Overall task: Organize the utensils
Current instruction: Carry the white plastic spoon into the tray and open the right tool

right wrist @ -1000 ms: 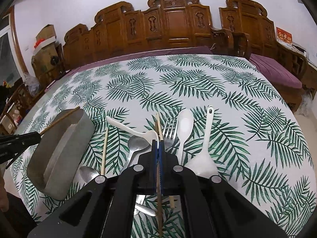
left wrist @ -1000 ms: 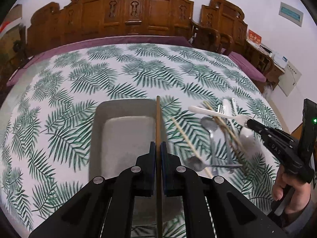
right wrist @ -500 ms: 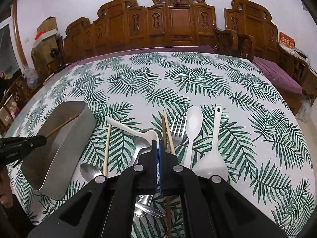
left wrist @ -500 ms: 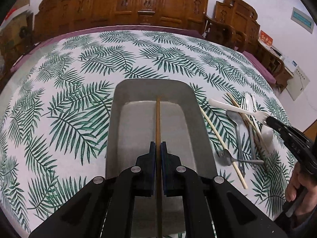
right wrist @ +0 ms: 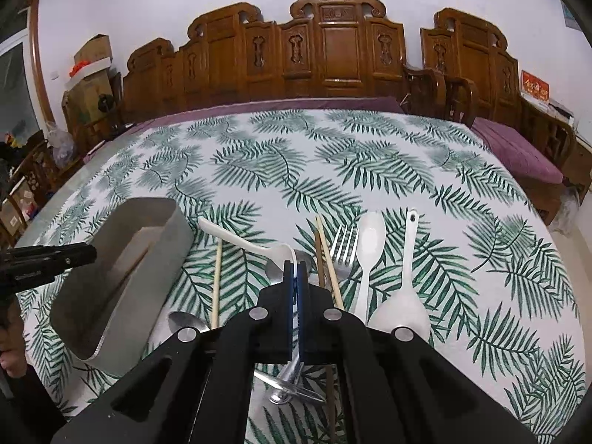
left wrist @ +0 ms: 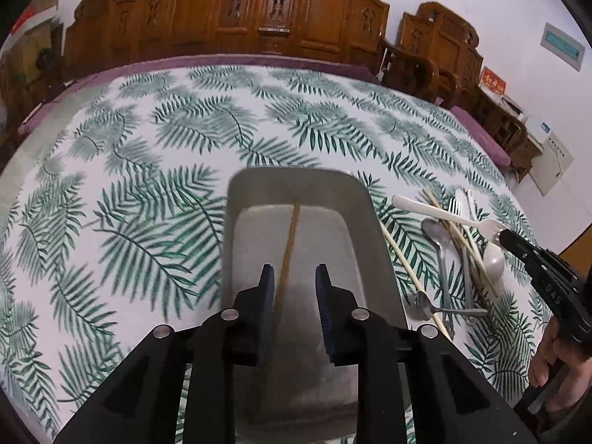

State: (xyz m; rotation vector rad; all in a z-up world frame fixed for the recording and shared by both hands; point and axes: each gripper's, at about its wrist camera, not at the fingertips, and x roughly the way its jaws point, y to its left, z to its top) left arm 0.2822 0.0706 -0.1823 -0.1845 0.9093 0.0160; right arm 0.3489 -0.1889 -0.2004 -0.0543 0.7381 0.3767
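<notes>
while the left gripper hangs over the grey tray with its fingers spread apart, a brown chopstick lies lengthwise inside, and the right gripper, fingers pressed together, sits above the utensils lying beside the tray on the leaf-print tablecloth.

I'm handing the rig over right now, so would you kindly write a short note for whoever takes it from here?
Left claw: open, over the grey tray; nothing held.
Right claw: shut, low over the utensil pile; whether it grips anything cannot be told.
Done: one wooden chopstick lies in the tray.
Left on the tablecloth, right of the tray: a pale chopstick, a pair of chopsticks, metal fork, white plastic fork, white spoon, rice paddle and metal spoons.
Next: move these into the tray one by one.
</notes>
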